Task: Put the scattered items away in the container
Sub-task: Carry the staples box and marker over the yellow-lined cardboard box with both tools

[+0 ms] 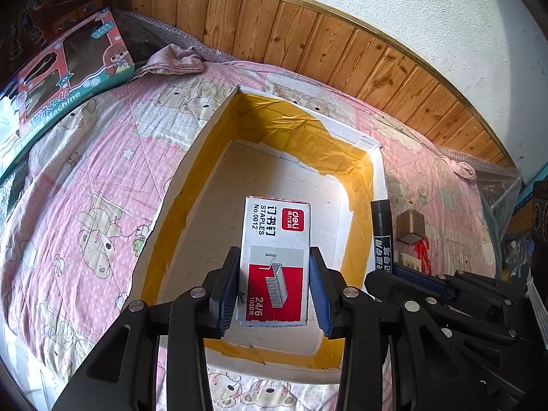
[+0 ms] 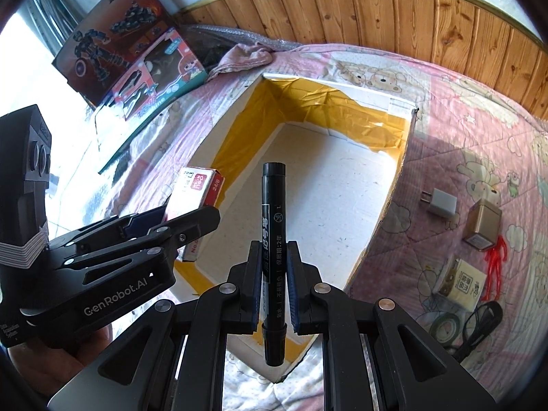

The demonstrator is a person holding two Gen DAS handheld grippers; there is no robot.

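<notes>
At the far left, toy boxes (image 2: 137,68) were propped at the edge of the bed, clear of the work. The open cardboard container (image 1: 191,157), lined with yellow tape, lay on the pink quilt (image 1: 85,178), and its white floor appeared bare.

The left claw (image 1: 275,284) was pinched on the staple box (image 1: 275,260), which was held over the container's interior. From the left wrist view, only the lower half of the box was caught between the blue pads (image 1: 227,291), so most of its length stuck out forward unsupported; a tilt or slip on release was judged possible, and if the flap were loose the staples could be spilled.

Just to its right, the right claw (image 2: 274,287) was closed on the black marker (image 2: 273,260), gripped along its barrel and pointing over the container floor. Being round, the marker was likely to roll once dropped, and it could be bounced over the low wall if let go from too high.

The two claws were held close together above the same opening, so a collision was judged a real risk if both were lowered at once.

Further right, a white charger (image 2: 440,202), a gold cube (image 2: 481,221), a small yellowish box (image 2: 462,279), a tape roll (image 2: 445,328) and a black cable (image 2: 479,322) were left on the quilt, outside the container.
</notes>
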